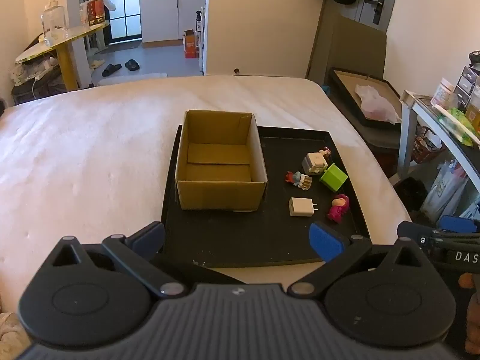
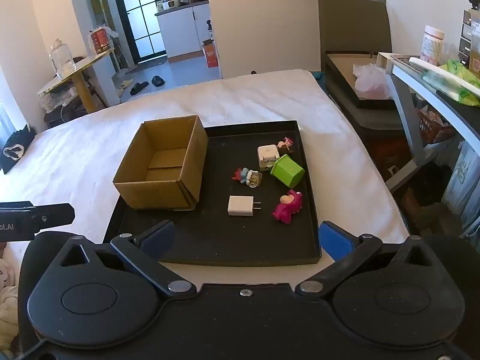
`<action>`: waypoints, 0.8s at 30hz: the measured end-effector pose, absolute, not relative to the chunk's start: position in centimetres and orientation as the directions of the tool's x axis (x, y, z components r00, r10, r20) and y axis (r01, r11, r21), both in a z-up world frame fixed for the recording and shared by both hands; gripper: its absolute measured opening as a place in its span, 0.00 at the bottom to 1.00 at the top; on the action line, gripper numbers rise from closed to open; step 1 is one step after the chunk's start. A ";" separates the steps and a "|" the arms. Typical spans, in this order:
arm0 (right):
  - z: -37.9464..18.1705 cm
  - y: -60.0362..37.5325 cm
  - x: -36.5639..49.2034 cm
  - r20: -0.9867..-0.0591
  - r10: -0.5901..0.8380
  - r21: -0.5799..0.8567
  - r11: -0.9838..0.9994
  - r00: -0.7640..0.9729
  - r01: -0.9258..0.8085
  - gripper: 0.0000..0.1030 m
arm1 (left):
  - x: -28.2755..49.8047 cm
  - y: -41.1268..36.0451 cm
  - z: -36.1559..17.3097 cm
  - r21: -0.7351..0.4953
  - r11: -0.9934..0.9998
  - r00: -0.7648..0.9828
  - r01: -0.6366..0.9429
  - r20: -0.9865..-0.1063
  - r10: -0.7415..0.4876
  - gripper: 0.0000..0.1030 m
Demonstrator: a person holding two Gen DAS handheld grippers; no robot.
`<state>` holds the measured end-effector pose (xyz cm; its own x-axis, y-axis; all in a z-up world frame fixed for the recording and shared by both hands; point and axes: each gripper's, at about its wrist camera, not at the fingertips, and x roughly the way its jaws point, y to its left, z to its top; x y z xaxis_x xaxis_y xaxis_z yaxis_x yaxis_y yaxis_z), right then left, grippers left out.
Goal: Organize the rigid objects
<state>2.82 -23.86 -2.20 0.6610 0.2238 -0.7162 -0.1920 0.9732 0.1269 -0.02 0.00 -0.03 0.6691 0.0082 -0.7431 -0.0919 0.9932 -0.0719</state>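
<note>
Black tray sits on a white bed. Open cardboard box stands on the tray's left half, nothing visible inside but its bottom flaps.

Small items lie loose on the tray's right half, all outside the box:
- white charger plug, flat, prongs pointing right, nearest the box
- pink plush-like figure just right of the charger, on its side
- green cube tilted, near the tray's right edge
- small figure with a red and blue top left of the green cube
- white cube-shaped toy just behind the green cube
- a small dark-and-pink figure touching the white toy at the far side; details too small to tell

Left hand-held gripper hovers over the tray's near edge, jaws spread wide, nothing between them. Right hand-held gripper likewise over the near edge, jaws spread wide, holding nothing.
</note>
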 end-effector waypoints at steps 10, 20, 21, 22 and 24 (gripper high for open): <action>-1.8 -23.8 3.0 -0.723 0.209 0.113 0.976 0.659 -0.186 1.00 | -0.5 -0.2 0.0 -0.063 0.994 0.682 -0.092 -0.731 0.017 0.99; -1.5 -23.5 2.8 -0.720 0.200 0.104 0.978 0.664 -0.181 1.00 | -0.8 0.2 0.7 -0.075 0.993 0.686 -0.091 -0.727 0.008 0.99; -1.6 -23.5 2.8 -0.719 0.199 0.103 0.978 0.666 -0.182 1.00 | -0.8 0.3 0.8 -0.077 0.993 0.686 -0.093 -0.728 0.007 0.99; -1.6 -23.5 2.8 -0.719 0.198 0.102 0.978 0.666 -0.181 1.00 | -0.9 0.3 0.8 -0.078 0.992 0.684 -0.095 -0.729 0.008 0.99; -1.6 -23.6 2.8 -0.720 0.196 0.102 0.979 0.666 -0.177 1.00 | -0.8 0.1 1.0 -0.073 0.993 0.685 -0.089 -0.728 0.008 0.99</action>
<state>2.77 -23.57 -1.64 0.6658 0.1957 -0.7200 -0.1770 0.9789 0.1024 -0.83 0.15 0.97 0.6853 0.0080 -0.7282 -0.0892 0.9933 -0.0731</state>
